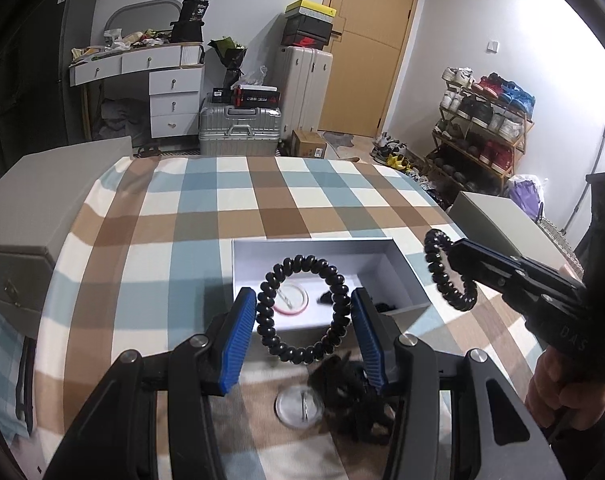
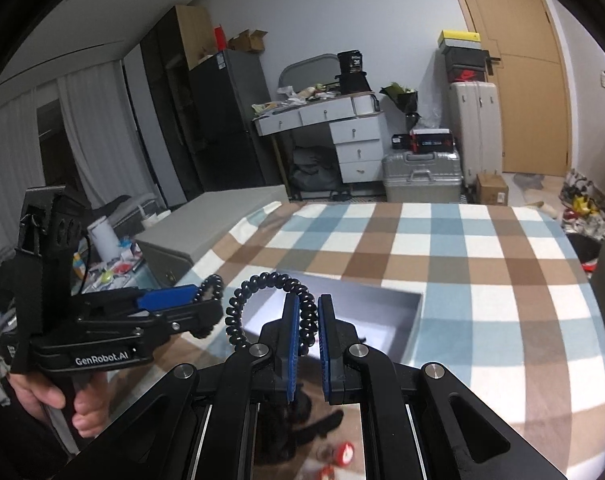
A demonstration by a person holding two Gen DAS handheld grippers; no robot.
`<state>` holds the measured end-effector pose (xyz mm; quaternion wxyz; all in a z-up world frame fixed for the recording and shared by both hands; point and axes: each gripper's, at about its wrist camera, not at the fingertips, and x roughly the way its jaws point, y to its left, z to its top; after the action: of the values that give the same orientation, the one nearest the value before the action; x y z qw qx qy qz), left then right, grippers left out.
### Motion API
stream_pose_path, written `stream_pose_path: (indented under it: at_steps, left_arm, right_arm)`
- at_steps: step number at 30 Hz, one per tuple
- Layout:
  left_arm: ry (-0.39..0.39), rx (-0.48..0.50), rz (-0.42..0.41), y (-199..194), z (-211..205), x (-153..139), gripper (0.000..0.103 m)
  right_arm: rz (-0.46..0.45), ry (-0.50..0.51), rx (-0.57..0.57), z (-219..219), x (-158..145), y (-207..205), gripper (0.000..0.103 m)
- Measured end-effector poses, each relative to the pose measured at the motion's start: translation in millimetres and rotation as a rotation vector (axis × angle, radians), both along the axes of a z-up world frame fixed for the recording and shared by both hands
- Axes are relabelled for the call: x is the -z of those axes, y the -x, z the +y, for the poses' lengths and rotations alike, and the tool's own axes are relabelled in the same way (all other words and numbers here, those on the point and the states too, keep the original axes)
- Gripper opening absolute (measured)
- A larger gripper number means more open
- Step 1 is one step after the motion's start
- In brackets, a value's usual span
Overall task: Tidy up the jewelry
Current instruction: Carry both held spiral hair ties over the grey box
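My left gripper (image 1: pixel 303 312) is shut on a black spiral hair tie (image 1: pixel 302 263), its blue pads pressing both sides of the ring, held above the open white box (image 1: pixel 386 264). My right gripper (image 2: pixel 309 322) is shut on a second black spiral hair tie (image 2: pixel 238 304), which also shows in the left wrist view (image 1: pixel 446 276) just right of the box. The box holds a small round pink-rimmed tin (image 1: pixel 288 300) and dark items (image 1: pixel 384 306). A pile of black hair ties (image 1: pixel 350 396) and a round metal lid (image 1: pixel 298 406) lie on the checked cloth below my left gripper.
The checked tablecloth (image 1: pixel 262 200) covers the table. A grey case (image 1: pixel 42 208) stands at the left edge, a grey box (image 1: pixel 498 220) at the right. Suitcases, drawers and a shoe rack stand beyond the table.
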<state>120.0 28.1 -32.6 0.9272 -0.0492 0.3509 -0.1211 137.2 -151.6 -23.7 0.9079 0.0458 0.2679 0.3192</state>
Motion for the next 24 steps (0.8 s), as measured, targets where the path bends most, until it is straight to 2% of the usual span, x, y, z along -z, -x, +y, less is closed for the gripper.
stream_pose_path:
  at_steps: [13,24]
  left_arm:
    - [0.007,0.049,0.070,-44.2,-11.7,22.8,0.043]
    - [0.029,0.078,0.106,-57.4,-19.6,35.6,0.043]
  right_arm:
    - [0.080,-0.003,0.000,4.9,30.3,-51.2,0.009]
    - [0.143,0.006,0.032,0.8,50.4,-74.7,0.009]
